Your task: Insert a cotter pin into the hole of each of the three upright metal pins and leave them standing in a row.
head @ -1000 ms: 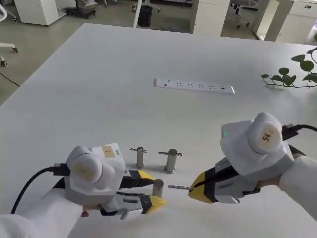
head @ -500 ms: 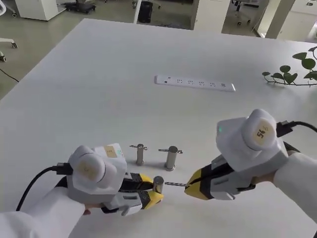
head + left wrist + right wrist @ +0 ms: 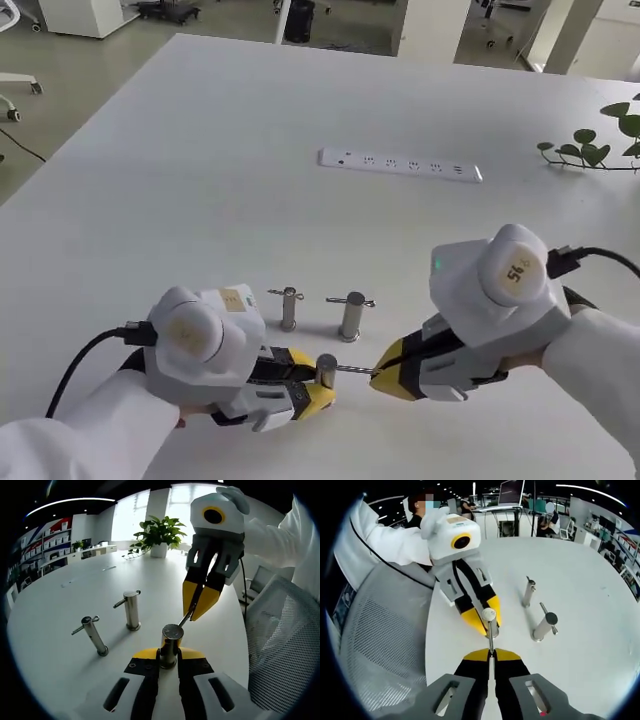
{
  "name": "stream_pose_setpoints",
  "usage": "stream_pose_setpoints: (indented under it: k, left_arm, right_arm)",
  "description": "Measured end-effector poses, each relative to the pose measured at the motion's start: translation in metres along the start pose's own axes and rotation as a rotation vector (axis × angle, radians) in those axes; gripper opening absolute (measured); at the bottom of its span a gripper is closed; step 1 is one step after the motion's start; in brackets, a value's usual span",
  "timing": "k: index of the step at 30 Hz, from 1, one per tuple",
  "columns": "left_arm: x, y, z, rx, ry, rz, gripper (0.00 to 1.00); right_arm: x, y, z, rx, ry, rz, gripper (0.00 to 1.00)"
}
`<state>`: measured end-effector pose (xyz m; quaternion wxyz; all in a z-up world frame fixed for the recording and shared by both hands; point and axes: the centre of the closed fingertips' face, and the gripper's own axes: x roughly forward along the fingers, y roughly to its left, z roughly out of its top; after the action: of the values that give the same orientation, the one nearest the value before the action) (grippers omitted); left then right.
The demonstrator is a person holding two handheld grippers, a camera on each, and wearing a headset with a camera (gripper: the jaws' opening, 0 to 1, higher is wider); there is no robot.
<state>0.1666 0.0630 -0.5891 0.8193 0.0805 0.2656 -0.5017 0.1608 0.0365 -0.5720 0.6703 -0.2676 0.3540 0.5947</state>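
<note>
Over the past second the left tool has closed its yellow jaws on the third pin, which it only straddled before. The right tool has meanwhile brought its cotter pin in from 3 o'clock until the tip meets the pin's head.

Two of the three jobs look done. The far-left pin, at 11 o'clock of the third pin, and the far-right pin, at 1 o'clock, each stand upright on the white tabletop with a cotter pin through the top. The third is in hand. In the left gripper view the wire's tip lies right at the pin's head, but at this size it is hard to tell whether it has entered the hole; it is probably just at the mouth. Once threaded, this pin would likely need setting in line with the other two, since it stands nearer the person, at 6 o'clock of the gap between them.

The left tool reaches in low and level from 8 o'clock, narrowed around the shaft below the head. The right tool comes from 4 o'clock, tipped slightly down and pinched tight on the cotter pin's near end, with the wire aimed at 9 o'clock. A power strip lies well apart at 12 o'clock.
</note>
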Motion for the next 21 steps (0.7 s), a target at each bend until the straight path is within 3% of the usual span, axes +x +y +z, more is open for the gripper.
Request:
stream_pose_setpoints:
  k: [5,10,14,18,20,21]
  left_arm:
    - [0.0,-0.001,0.0,0.008,0.008,-0.002,0.12]
    - [0.0,-0.002,0.0,-0.009,0.005,-0.009,0.12]
    - [-0.001,-0.002,-0.001,0.012,0.011,-0.015,0.12]
    - [0.0,-0.002,-0.001,0.014,0.012,-0.019,0.12]
    - [-0.001,-0.002,0.0,0.013,0.013,-0.019,0.12]
    - [-0.001,-0.002,-0.001,0.012,0.014,-0.019,0.12]
  right_arm:
    - [0.008,-0.001,0.005,-0.059,-0.007,-0.004,0.0]
    - [0.014,0.0,0.012,-0.084,-0.016,0.001,0.0]
    - [0.018,0.001,0.015,-0.083,-0.006,0.009,0.0]
    - [0.021,0.003,0.021,-0.129,0.0,0.014,0.0]
    - [0.021,0.001,0.022,-0.216,0.02,0.003,0.0]
    - [0.022,0.003,0.022,-0.224,0.029,0.007,0.0]
